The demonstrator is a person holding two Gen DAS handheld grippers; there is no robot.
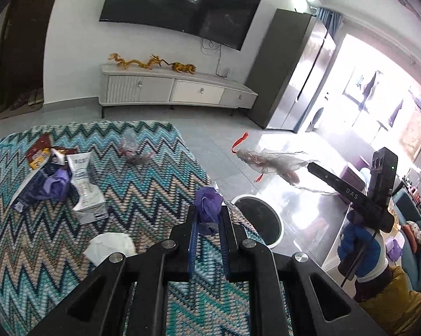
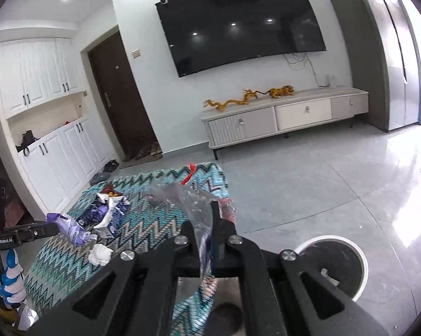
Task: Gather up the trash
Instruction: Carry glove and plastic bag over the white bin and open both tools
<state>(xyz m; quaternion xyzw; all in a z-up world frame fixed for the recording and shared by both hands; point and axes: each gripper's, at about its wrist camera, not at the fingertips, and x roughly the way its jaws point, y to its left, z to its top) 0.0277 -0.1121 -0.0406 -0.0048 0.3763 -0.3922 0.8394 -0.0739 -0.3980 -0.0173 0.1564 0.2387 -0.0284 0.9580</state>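
Near bin [image 1: 259,218]: left gripper [image 1: 209,212] jaws clamped purple wrapper [image 1: 209,210], right gripper [image 2: 214,218] jaws pinched clear bag [image 2: 190,204]; cartons [image 1: 84,184], tissue [image 1: 112,247] left on zigzag rug [image 1: 140,196].

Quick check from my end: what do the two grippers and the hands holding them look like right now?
Both the left gripper and right gripper are black with silver bolts and blue pads; white lettering marks their bodies. Each hand wears a blue and white glove.
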